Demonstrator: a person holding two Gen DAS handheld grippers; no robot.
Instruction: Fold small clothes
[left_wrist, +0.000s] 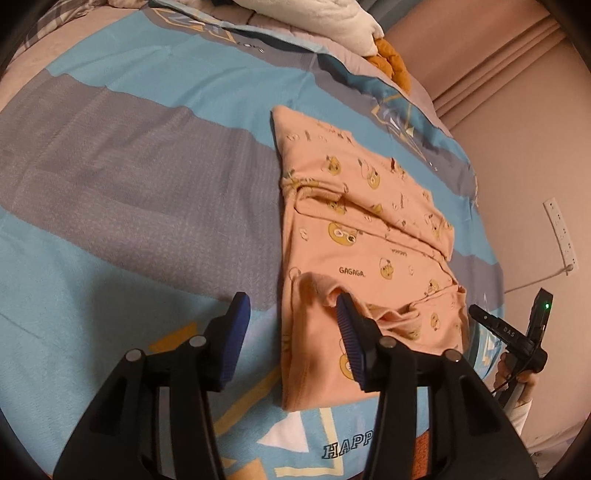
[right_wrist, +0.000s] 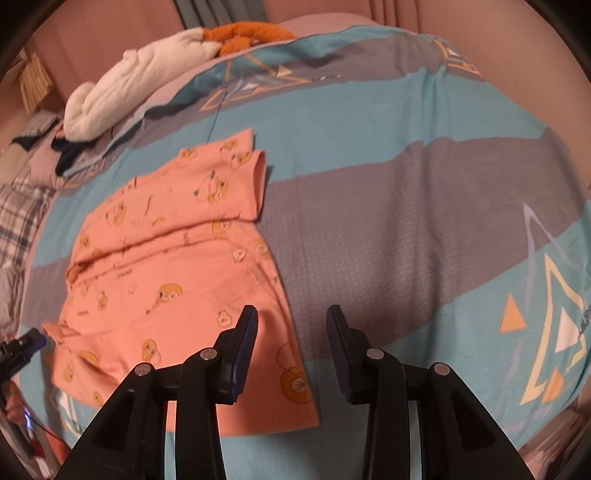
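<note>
A small peach garment (left_wrist: 351, 236) printed with yellow cartoon animals lies partly folded on the blue and grey bed cover (left_wrist: 147, 184). My left gripper (left_wrist: 291, 314) stands open at its near left corner. The right finger rests against a raised fold of the hem, and nothing is clamped. In the right wrist view the same garment (right_wrist: 166, 258) lies to the left. My right gripper (right_wrist: 291, 325) is open over its right edge, its left finger above the cloth and its right finger above the bed cover (right_wrist: 406, 221). Each gripper shows at the edge of the other's view.
A white fluffy bundle (right_wrist: 129, 92) and an orange soft item (right_wrist: 247, 33) lie at the far end of the bed. Plaid bedding (right_wrist: 18, 214) sits at the left. A pink wall with a socket strip (left_wrist: 561, 232) runs along the right side. A hand (left_wrist: 517, 376) holds the other gripper.
</note>
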